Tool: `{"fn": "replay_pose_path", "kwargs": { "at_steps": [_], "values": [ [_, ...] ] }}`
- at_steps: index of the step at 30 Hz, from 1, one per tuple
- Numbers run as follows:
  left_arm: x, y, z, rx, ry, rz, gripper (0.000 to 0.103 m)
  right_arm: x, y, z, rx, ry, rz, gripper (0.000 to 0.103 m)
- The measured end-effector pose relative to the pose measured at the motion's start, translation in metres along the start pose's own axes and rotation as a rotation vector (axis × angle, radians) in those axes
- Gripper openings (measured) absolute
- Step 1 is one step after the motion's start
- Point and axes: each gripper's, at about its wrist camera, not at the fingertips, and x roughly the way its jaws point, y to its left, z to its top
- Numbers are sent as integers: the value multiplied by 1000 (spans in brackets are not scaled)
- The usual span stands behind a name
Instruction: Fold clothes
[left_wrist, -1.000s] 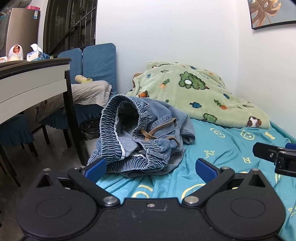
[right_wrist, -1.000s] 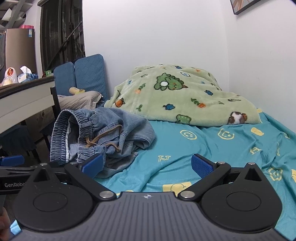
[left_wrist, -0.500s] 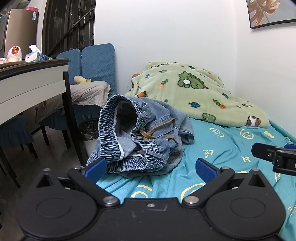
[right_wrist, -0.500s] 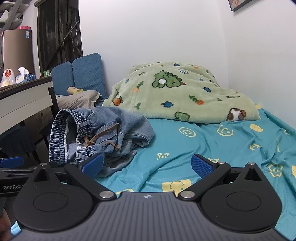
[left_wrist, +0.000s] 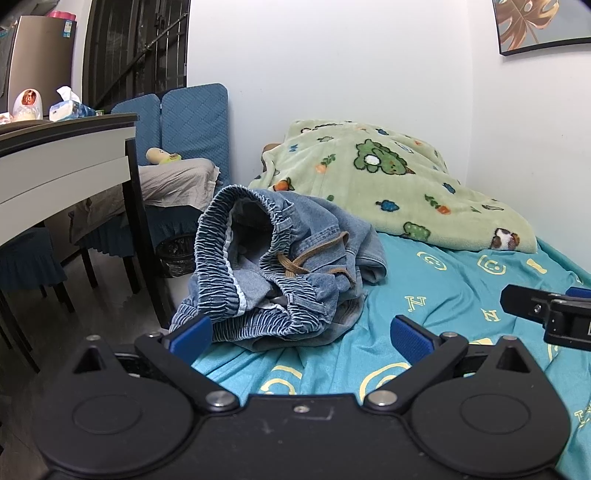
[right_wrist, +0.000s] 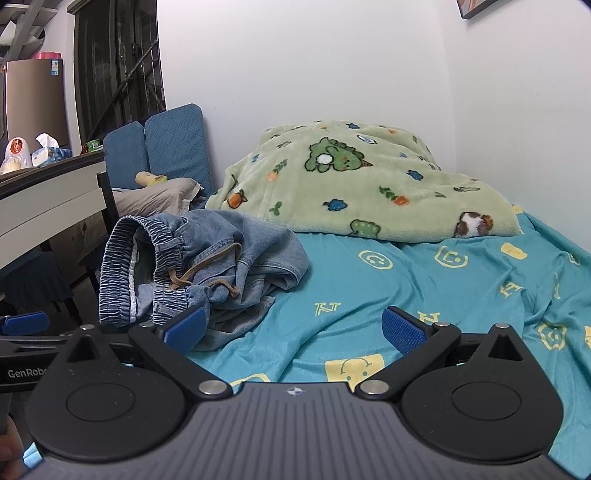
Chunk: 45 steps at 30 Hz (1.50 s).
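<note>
A crumpled pair of blue denim pants (left_wrist: 280, 266) with an elastic waistband and a brown drawstring lies in a heap near the left edge of the bed; it also shows in the right wrist view (right_wrist: 207, 262). My left gripper (left_wrist: 301, 332) is open and empty, just short of the heap's near edge. My right gripper (right_wrist: 293, 328) is open and empty, to the right of the heap, over the teal sheet (right_wrist: 424, 280). Its finger shows in the left wrist view (left_wrist: 535, 306).
A green cartoon-print blanket (left_wrist: 388, 184) is bunched at the head of the bed against the white wall. A white and black table (left_wrist: 62, 166) with chairs stands left of the bed. Blue padded panels (left_wrist: 184, 122) lean in the corner.
Both grippers have crept slightly forward toward the pants. Both stay open, and the pants have not moved.
</note>
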Motion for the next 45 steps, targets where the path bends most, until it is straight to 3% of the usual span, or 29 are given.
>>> {"fn": "replay_pose_path", "kwargs": {
  "at_steps": [21, 29, 35, 40, 42, 45],
  "values": [
    [3, 3, 1, -15, 17, -2, 103, 1, 0, 0, -4, 5, 5, 103],
    [10, 14, 20, -13, -12, 62, 103, 3, -5, 1, 12, 3, 2, 103],
    [46, 39, 49, -21, 2, 105, 100, 4, -10, 1, 45, 10, 22, 103],
    [96, 62, 63, 41, 23, 181, 95, 7, -13, 1, 60, 10, 38, 103],
    [113, 71, 62, 54, 42, 213, 86, 10, -13, 1, 63, 10, 46, 103],
    [136, 85, 58, 9, 73, 183, 81, 15, -14, 2, 61, 10, 50, 103]
  ]
}}
